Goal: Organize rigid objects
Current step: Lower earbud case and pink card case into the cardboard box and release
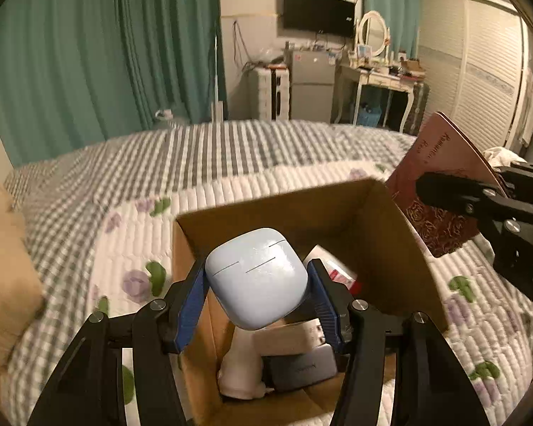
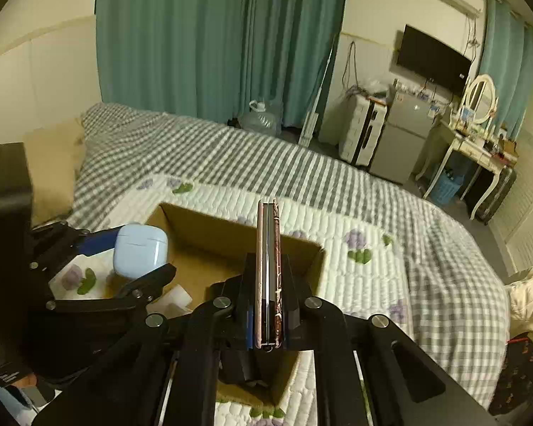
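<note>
The left gripper was clamped on a pale blue earbud case, blue pads pressed to either flank, jaws spread only as wide as the case. It hung right over the open cardboard box on the quilted bed, lid seam running across and its rounded top facing the camera. Over on the right, the right gripper was pinched tight on a slim phone in a dark red rose-patterned case, jaws almost together.

The left wrist view gave the phone's broad back, printed lettering and roses, plus the box's contents: a white figurine, a grey power bank and a white-and-red packet. The right wrist view offered only the phone's thin edge, long axis pointing away and slightly up, above the box's far wall; the earbud case showed at left.
</note>
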